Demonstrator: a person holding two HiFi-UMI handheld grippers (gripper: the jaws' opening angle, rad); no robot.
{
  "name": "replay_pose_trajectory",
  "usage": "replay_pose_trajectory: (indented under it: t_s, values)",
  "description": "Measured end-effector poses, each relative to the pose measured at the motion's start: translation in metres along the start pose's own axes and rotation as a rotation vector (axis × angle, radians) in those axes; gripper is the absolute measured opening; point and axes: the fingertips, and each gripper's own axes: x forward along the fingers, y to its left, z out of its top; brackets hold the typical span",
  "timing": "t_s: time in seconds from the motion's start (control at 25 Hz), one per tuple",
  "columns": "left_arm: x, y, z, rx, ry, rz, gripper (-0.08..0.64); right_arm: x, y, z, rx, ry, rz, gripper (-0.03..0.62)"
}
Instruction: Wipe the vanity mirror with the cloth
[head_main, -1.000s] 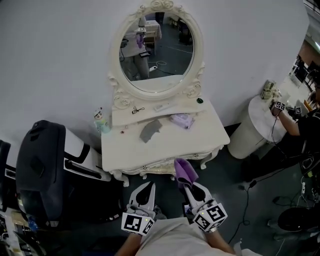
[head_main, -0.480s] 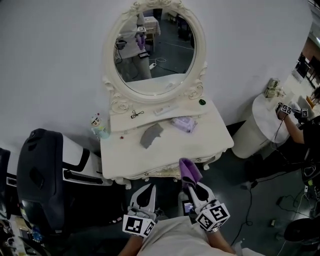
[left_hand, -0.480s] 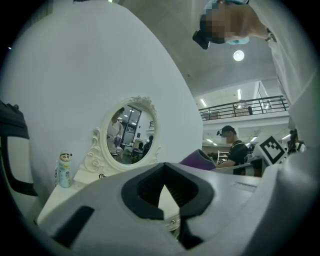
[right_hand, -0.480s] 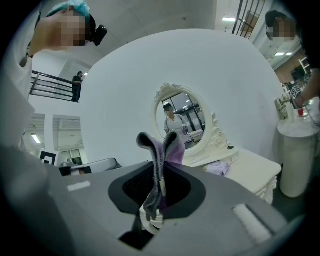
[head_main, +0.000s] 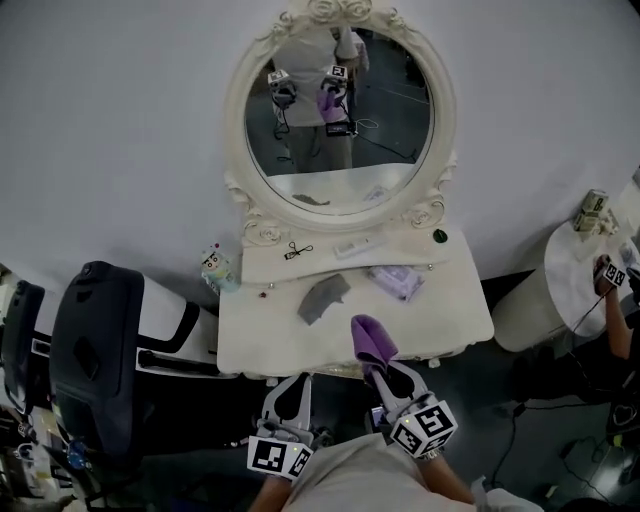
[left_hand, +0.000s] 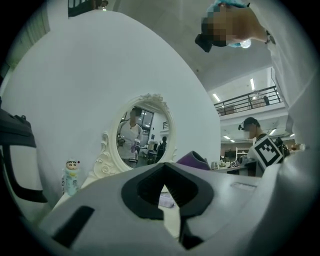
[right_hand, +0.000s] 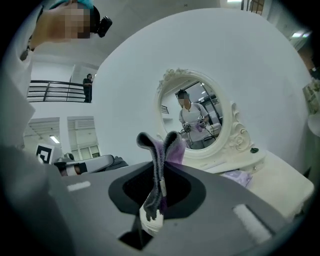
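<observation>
The oval vanity mirror (head_main: 340, 110) in its ornate white frame stands at the back of the white vanity table (head_main: 455, 325). It reflects the person holding both grippers. My right gripper (head_main: 383, 372) is shut on a purple cloth (head_main: 368, 338), which sticks up over the table's front edge. In the right gripper view the cloth (right_hand: 160, 155) is clamped between the jaws (right_hand: 159, 172), with the mirror (right_hand: 197, 120) ahead. My left gripper (head_main: 288, 392) hangs beside it, shut and holding nothing; from the left gripper (left_hand: 164, 172) I see the mirror (left_hand: 142, 132) ahead on the left.
On the table lie a grey cloth (head_main: 322, 297) and a lilac pack (head_main: 397, 282). A small figure bottle (head_main: 213, 268) stands by its left corner. A black chair (head_main: 95, 350) is at the left. A round white table (head_main: 560, 290) and a person's hand (head_main: 608, 275) are at the right.
Both grippers have come forward to the vanity. The purple cloth now reaches over the table's front edge, and the mirror now reflects the person and both grippers.
</observation>
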Motion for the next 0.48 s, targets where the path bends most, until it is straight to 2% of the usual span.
replay_pose_trajectory:
  t_s: [0.28, 0.48]
  values:
    - [0.062, -0.008, 0.008, -0.013, -0.044, 0.081, 0.0, 0.037, -0.054, 0.029, -0.023, 0.042, 0.112, 0.048]
    - [0.092, -0.007, 0.009, -0.029, -0.072, 0.149, 0.0, 0.051, -0.082, 0.047, -0.054, 0.049, 0.159, 0.048]
